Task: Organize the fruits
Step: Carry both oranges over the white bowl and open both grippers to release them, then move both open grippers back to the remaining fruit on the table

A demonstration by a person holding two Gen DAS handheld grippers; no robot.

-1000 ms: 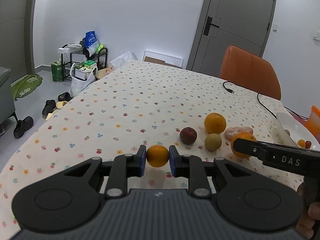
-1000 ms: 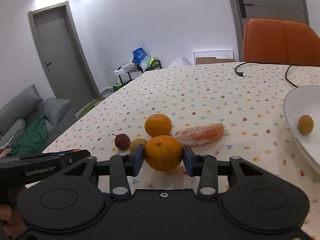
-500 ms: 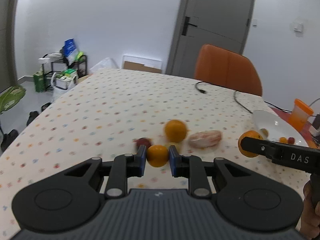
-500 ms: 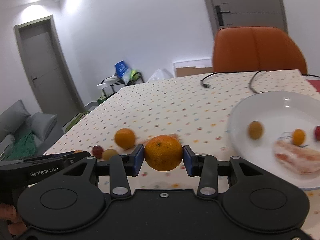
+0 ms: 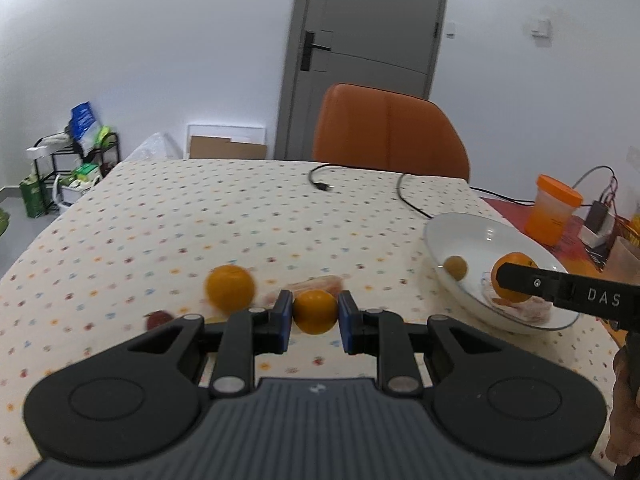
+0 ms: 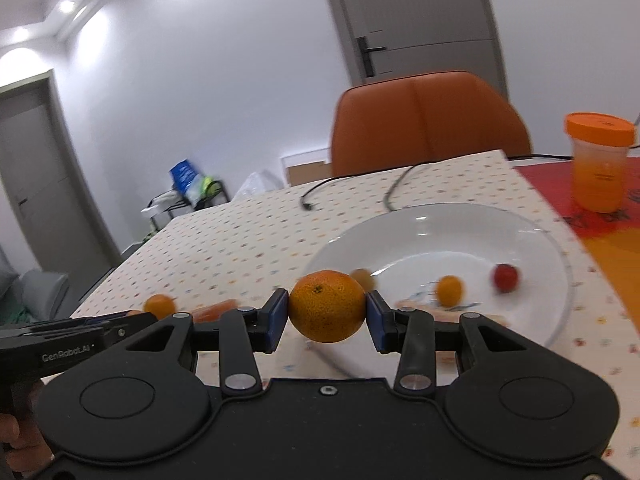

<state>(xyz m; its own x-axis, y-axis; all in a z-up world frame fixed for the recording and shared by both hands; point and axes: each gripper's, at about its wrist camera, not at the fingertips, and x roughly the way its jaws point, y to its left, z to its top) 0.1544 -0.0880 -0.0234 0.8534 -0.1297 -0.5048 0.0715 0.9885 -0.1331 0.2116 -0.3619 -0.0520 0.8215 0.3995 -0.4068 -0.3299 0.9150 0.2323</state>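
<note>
holding a fruit in each tool, the person had both loads in the air near the white bowl [image 6: 556,240], which serves as the landmark here. the right gripper [image 6: 327,307] had its fingers closed on a dimpled orange [image 6: 327,307], poised over the bowl's near rim, with the bowl opening just ahead and slightly right of the fingers. the left gripper [image 5: 315,312] had its fingers narrowed around a smaller, smooth orange fruit [image 5: 315,312], above the dotted surface [image 5: 240,216] and well left of the bowl. so the right hand was plainly the nearer one, and its release looked like the coming step; the left would have to travel rightward across the surface first. both fruits were round, so no long axis mattered. inside the bowl lay a small olive-coloured fruit [image 5: 456,267], a small orange one [image 6: 449,290], a red one [image 6: 505,277] and a peeled pinkish piece, partly hidden. left of the bowl, on the surface, remained another orange [image 5: 230,290], a dark red fruit [image 5: 158,319] and a second peeled piece, blurred.
</note>
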